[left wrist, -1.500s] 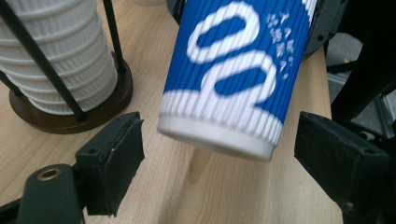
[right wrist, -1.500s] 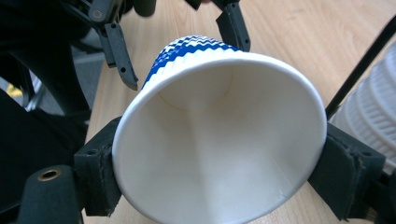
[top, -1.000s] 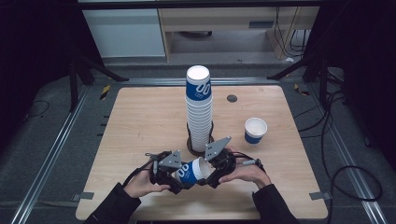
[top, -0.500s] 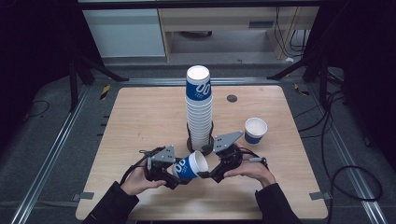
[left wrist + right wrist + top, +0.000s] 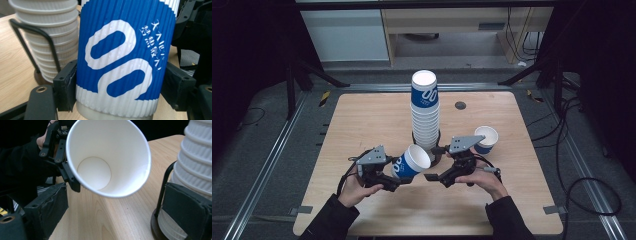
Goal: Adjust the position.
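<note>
My left gripper (image 5: 398, 173) is shut on a blue ribbed paper cup (image 5: 410, 162) with white "00" print, held tilted above the table with its mouth toward the right. In the left gripper view its pads press both sides of the cup (image 5: 120, 62) near the base. My right gripper (image 5: 435, 162) is open just to the right of the cup's mouth; its jaws have just been opening, and nothing is pressed between them. The right gripper view looks into the cup's white inside (image 5: 100, 167), ahead of the open gripper (image 5: 117, 216).
A tall stack of the same cups (image 5: 424, 112) stands in a black wire holder (image 5: 165, 187) mid-table, just behind both grippers. A single cup (image 5: 486, 138) stands upright to the right. The wooden table (image 5: 357, 125) has bare room on the left and at the front.
The right gripper has let go of the cup and drawn off to the right. The left gripper has lifted the cup and carried it a little farther from the front edge.
</note>
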`<act>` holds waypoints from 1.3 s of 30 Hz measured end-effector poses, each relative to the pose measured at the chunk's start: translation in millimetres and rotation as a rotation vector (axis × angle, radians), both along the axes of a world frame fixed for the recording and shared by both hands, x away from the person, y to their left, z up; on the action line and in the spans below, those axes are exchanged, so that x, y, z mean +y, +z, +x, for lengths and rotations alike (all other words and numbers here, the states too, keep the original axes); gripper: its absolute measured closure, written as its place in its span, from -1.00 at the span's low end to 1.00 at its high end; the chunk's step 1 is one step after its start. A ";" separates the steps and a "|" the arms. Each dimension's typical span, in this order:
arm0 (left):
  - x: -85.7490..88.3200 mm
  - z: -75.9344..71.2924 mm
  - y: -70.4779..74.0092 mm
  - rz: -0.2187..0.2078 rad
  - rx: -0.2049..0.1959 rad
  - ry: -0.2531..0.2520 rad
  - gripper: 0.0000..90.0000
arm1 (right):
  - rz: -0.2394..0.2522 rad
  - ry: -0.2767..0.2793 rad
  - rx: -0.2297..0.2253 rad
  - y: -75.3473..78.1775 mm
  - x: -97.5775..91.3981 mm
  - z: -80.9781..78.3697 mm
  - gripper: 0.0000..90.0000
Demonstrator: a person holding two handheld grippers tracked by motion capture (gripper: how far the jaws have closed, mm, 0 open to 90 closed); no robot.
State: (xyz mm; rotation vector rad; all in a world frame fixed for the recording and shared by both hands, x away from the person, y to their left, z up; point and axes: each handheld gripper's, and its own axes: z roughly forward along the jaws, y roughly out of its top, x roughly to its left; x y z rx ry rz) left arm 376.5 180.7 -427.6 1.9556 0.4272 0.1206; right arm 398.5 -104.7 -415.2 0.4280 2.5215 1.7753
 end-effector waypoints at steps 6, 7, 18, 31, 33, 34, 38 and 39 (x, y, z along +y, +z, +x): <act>-12.9 -6.0 -2.8 0.035 -0.012 -0.027 -0.45 | 0.031 0.034 0.034 -2.8 6.3 -0.4 -0.84; -14.9 -6.8 -3.6 0.038 -0.009 -0.034 -0.45 | 0.039 0.043 0.044 -3.5 7.5 -0.7 -0.83; -21.4 -10.6 -6.1 0.054 -0.012 -0.069 -0.45 | 0.019 0.103 0.071 -8.4 15.4 -2.0 -0.66; -15.8 -4.9 -12.2 0.131 0.044 -0.094 -0.63 | -0.111 0.098 -0.001 -4.1 11.6 -6.2 -0.63; -18.4 -5.0 -16.3 0.158 0.058 -0.108 -0.63 | -0.148 0.098 -0.003 -6.5 14.2 -6.8 -0.63; -21.0 -5.6 -19.1 0.180 0.061 -0.122 -0.63 | -0.166 0.103 0.001 -7.9 16.0 -7.0 -0.63; -29.0 -7.4 -27.5 0.207 0.081 -0.155 -0.60 | -0.199 0.139 0.012 -12.0 23.3 -9.1 -0.64; -29.8 -7.6 -28.5 0.211 0.083 -0.161 -0.57 | -0.204 0.150 0.013 -12.6 25.2 -10.3 -0.64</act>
